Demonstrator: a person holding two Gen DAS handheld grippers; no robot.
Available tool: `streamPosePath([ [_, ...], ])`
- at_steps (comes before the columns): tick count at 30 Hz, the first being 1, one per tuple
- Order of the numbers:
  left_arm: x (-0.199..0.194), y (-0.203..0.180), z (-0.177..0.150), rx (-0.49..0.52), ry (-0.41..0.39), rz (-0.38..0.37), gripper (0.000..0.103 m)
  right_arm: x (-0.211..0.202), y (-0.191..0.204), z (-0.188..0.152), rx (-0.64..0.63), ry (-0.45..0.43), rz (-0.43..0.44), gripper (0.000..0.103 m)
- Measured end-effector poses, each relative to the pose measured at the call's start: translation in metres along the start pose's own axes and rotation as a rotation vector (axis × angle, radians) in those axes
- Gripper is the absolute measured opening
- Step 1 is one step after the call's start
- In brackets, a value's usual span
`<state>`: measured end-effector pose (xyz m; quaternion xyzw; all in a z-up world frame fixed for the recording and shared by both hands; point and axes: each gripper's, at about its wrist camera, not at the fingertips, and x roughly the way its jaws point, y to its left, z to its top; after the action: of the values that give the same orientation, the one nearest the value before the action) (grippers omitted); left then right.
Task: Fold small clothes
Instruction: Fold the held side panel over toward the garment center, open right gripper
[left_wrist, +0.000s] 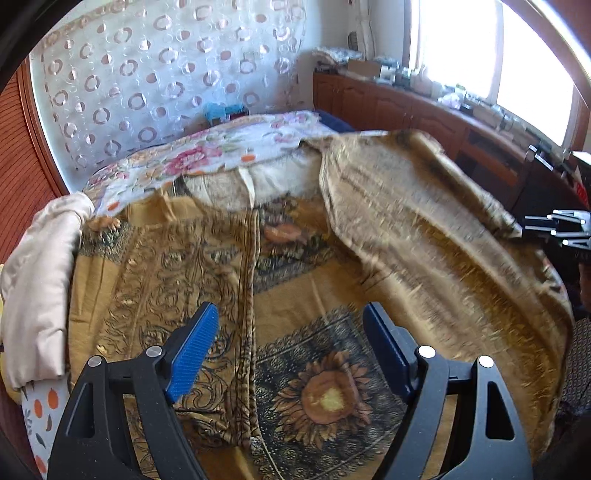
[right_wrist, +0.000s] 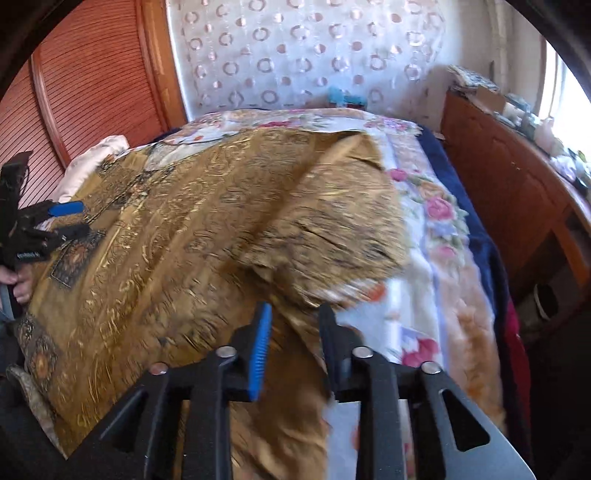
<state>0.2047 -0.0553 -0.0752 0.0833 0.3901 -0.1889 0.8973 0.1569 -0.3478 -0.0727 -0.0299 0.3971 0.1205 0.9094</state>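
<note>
A home bedroom: a bed (right_wrist: 436, 236) spread with a floral blanket stands against a white curtain with a ring pattern (left_wrist: 155, 70), flanked by a louvred wooden wardrobe door (right_wrist: 92, 81) and a cluttered wooden sideboard (left_wrist: 406, 107) beneath a sunlit window (left_wrist: 480, 44).

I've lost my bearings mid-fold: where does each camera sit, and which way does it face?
Left wrist: on the left gripper, angled down over the gold cloth, jaws wide and empty; right gripper at the far right edge.
Right wrist: on the right gripper, jaws partly open astride the cloth's edge; left gripper and a hand at left.
Shared: cloth, floral sheet, curtain.
</note>
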Motion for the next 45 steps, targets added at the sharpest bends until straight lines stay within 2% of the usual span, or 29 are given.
streamPosePath([
  [2, -0.007, -0.003, 0.005, -0.004, -0.021, -0.016, 0.081, -0.010, -0.008, 0.002, 0.029, -0.016, -0.024, 0.043],
  [5, -0.013, -0.008, 0.011, -0.007, -0.046, -0.042, 0.081, -0.016, -0.024, 0.005, 0.108, -0.051, -0.058, 0.052],
  [8, -0.016, -0.014, 0.015, 0.002, -0.058, -0.059, 0.081, -0.003, -0.032, 0.013, 0.160, -0.055, -0.062, 0.052],
  [15, -0.017, -0.024, 0.014, 0.020, -0.057, -0.073, 0.081, 0.046, -0.051, 0.031, 0.285, 0.019, -0.021, 0.052],
  [24, -0.012, -0.019, 0.007, 0.006, -0.034, -0.074, 0.081, 0.061, -0.083, 0.047, 0.436, 0.061, 0.084, 0.054],
  [25, -0.012, -0.018, 0.006, 0.005, -0.035, -0.074, 0.081, 0.065, -0.085, 0.050, 0.436, 0.057, 0.076, 0.050],
  [26, -0.013, -0.018, 0.005, 0.003, -0.035, -0.074, 0.081, 0.063, -0.085, 0.052, 0.425, 0.045, 0.066, 0.038],
  [30, -0.014, -0.014, 0.003, -0.004, -0.037, -0.070, 0.081, 0.057, -0.069, 0.057, 0.341, 0.000, 0.006, 0.008],
  [34, -0.017, -0.008, 0.000, -0.018, -0.042, -0.059, 0.081, 0.043, -0.049, 0.070, 0.237, -0.071, -0.051, 0.007],
  [37, -0.018, -0.002, -0.002, -0.031, -0.044, -0.053, 0.081, 0.030, -0.028, 0.087, 0.155, -0.115, -0.049, 0.007],
  [41, -0.020, 0.007, -0.006, -0.048, -0.047, -0.036, 0.081, 0.023, 0.014, 0.114, 0.017, -0.162, -0.015, 0.007],
  [45, -0.020, 0.014, -0.011, -0.068, -0.042, -0.027, 0.081, 0.033, 0.060, 0.131, -0.104, -0.155, 0.084, 0.007],
])
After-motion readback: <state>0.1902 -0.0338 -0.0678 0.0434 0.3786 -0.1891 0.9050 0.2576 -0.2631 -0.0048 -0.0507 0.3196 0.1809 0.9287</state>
